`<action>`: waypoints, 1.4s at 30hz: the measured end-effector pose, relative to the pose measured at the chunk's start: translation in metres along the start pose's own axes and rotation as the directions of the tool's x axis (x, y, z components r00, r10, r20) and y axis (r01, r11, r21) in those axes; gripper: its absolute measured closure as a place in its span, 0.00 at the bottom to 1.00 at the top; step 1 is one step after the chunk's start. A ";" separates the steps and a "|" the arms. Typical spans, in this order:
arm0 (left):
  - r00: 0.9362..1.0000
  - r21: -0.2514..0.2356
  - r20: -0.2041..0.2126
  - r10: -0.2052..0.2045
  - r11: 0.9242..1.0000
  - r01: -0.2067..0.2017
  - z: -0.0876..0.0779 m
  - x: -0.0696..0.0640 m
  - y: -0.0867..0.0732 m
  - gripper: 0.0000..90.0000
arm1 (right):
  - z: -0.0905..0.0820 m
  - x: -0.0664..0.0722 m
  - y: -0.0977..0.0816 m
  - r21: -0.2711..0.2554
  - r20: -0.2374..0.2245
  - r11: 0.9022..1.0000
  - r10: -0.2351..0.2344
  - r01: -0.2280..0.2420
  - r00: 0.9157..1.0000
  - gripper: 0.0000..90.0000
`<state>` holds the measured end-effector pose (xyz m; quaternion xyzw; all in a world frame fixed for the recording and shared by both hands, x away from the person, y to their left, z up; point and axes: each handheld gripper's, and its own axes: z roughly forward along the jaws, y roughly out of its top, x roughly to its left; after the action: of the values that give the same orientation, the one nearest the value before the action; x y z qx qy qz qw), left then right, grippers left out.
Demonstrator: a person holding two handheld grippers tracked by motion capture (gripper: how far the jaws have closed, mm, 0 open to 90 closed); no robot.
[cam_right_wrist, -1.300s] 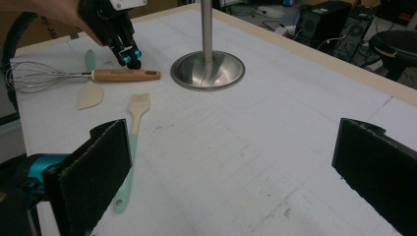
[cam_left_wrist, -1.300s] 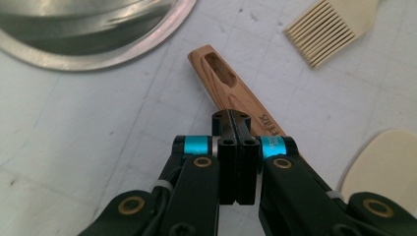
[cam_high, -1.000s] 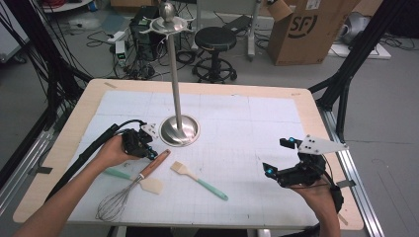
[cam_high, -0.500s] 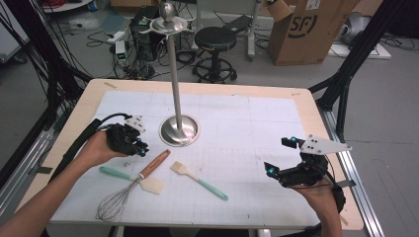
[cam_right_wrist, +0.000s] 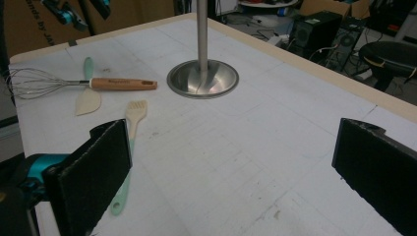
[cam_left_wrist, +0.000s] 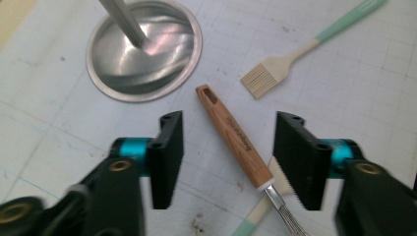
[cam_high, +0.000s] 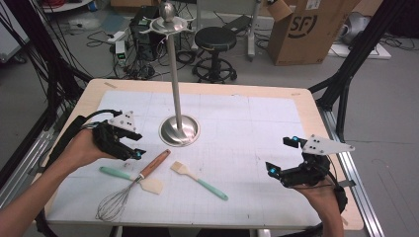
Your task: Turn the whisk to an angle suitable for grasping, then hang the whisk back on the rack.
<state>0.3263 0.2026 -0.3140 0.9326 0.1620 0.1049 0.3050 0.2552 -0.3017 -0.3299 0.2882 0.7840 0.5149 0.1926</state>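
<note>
Nothing hung yet on the stand (cam_high: 174, 74), upper middle of the high view; whisk (cam_high: 129, 188), spatula (cam_high: 132, 178) and brush (cam_high: 198, 180) all flat on the mat (cam_high: 257, 138), lower left. Left gripper (cam_high: 132, 152) spread, jaws just been opening, straddling the whisk's wooden handle (cam_left_wrist: 233, 133) from above without touching. Right gripper (cam_high: 281, 159) spread wide, empty, lower right. Judged barely begun: grasp and hanging all left. Box (cam_high: 310, 27), upper right, reading "SF"; handle lettering too blurred to read.
</note>
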 end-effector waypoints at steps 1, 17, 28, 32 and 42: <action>1.000 0.000 0.021 0.001 1.000 -0.001 -0.001 -0.002 0.001 0.37 | -0.001 0.000 0.000 -0.006 0.000 1.000 0.000 0.000 1.000 0.00; 0.998 -0.050 0.062 0.026 0.999 -0.023 -0.007 -0.012 0.005 0.02 | -0.001 0.000 0.002 -0.007 0.000 1.000 -0.001 0.001 1.000 0.00; 0.999 -0.058 0.034 0.015 0.998 -0.013 -0.008 -0.012 0.005 0.02 | 0.001 -0.001 0.004 -0.006 0.000 1.000 -0.010 0.010 1.000 0.00; 1.000 -0.044 0.030 0.010 0.999 -0.009 -0.003 -0.009 0.005 0.02 | 0.000 -0.001 0.004 -0.011 0.003 1.000 -0.011 0.011 1.000 0.00; 0.997 -0.064 0.005 -0.079 0.995 0.079 0.014 -0.006 -0.004 0.02 | 0.000 0.000 0.003 -0.005 -0.001 1.000 -0.009 0.009 1.000 0.00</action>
<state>0.3243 0.1959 -0.3278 0.9153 0.1950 0.0965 0.3389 0.2563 -0.3012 -0.3267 0.2840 0.7841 0.5162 0.1952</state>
